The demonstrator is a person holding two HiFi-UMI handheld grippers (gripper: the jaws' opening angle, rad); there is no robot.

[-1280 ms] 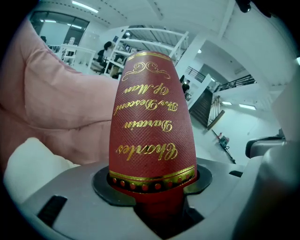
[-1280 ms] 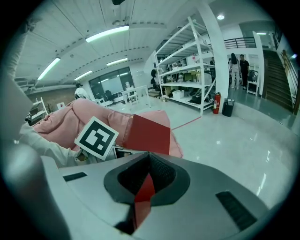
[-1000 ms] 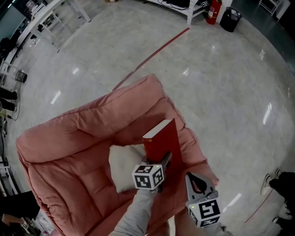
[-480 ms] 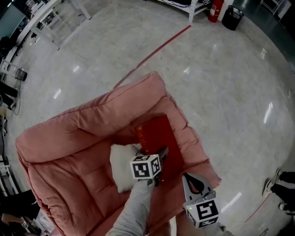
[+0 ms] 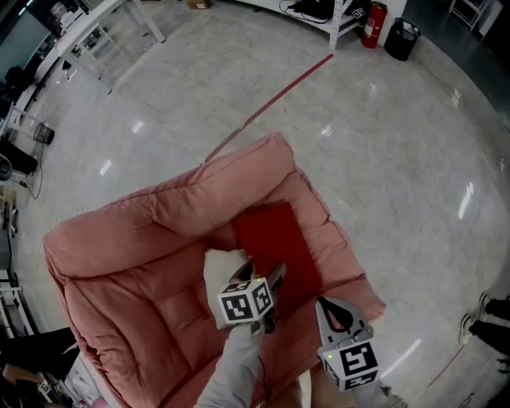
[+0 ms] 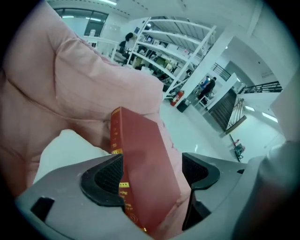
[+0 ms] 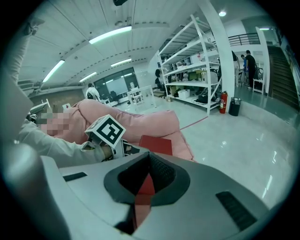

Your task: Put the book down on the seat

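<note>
The red book (image 5: pixel 275 241) lies flat on the pink padded seat (image 5: pixel 151 239), beside a small white cushion (image 5: pixel 221 269). My left gripper (image 5: pixel 273 280) is at the book's near edge. In the left gripper view the book (image 6: pixel 140 154) runs between the jaws, which are opening; the right pad stands clear of the cover and the left pad is at the spine. My right gripper (image 5: pixel 331 307) hovers off the seat's front right corner, its jaws together with nothing in them. The right gripper view shows the book (image 7: pixel 157 144) ahead, past the left gripper (image 7: pixel 123 149).
The seat stands on a glossy pale floor crossed by a red line (image 5: pixel 279 96). A fire extinguisher (image 5: pixel 376 24) and a black bin (image 5: pixel 401 36) stand at the far edge, white racks (image 5: pixel 96 32) at far left. A person's shoes (image 5: pixel 494 315) show at the right.
The book went from standing upright in the left gripper to lying flat on the seat. The left jaws have spread, and the gripper has drawn back a little.
</note>
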